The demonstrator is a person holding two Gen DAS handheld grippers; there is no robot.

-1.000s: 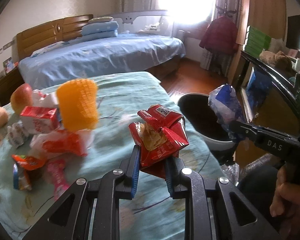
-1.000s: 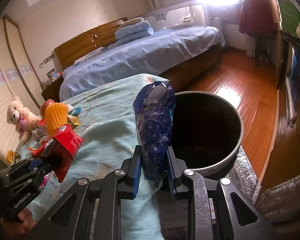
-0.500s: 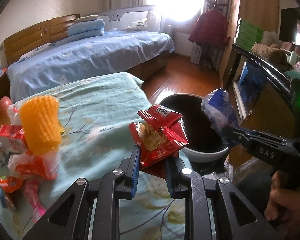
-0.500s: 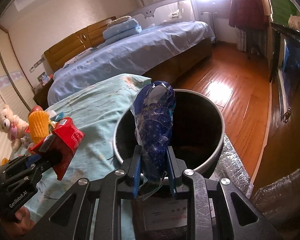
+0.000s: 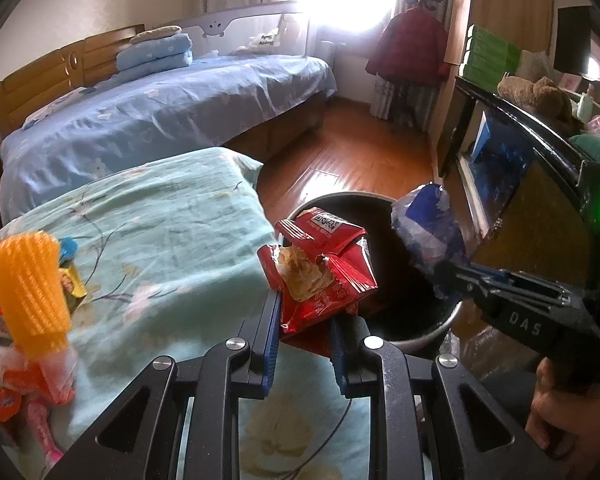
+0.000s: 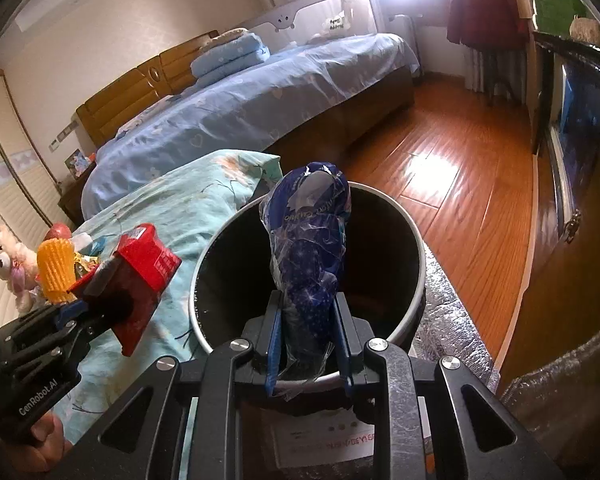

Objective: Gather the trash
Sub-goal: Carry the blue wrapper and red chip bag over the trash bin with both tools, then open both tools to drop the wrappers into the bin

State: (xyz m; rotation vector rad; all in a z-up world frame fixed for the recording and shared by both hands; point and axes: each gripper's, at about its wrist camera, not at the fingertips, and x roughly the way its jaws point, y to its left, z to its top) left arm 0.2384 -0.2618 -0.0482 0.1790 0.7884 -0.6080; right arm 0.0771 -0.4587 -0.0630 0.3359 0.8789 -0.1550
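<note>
My left gripper (image 5: 306, 344) is clamped on a torn red snack wrapper (image 5: 320, 276), its blue pads pressing the wrapper's lower part from both sides with only a narrow gap between them; the open top shows a pale crumpled lining. From the left wrist view the wrapper sits above the edge of the teal floral cloth (image 5: 160, 240), right at the near rim of the dark round bin (image 5: 432, 332). My right gripper (image 6: 308, 344) is closed just as tightly on a crumpled blue star-printed bag (image 6: 310, 240), which stands upright between the fingers and hangs directly over the bin's black mouth (image 6: 236, 280) in the right wrist view. In the left view I also see the right gripper from the side, the blue bag above the bin's far right half and a hand (image 5: 564, 412) gripping the handle below. More litter lies on the cloth to the left: an orange foam net sleeve (image 5: 28, 284), red and pink wrappers (image 5: 32, 380) and a small yellow packet (image 5: 72, 280). Behind is a bed with blue bedding (image 5: 160, 120) and a wooden floor (image 6: 460, 160).
</note>
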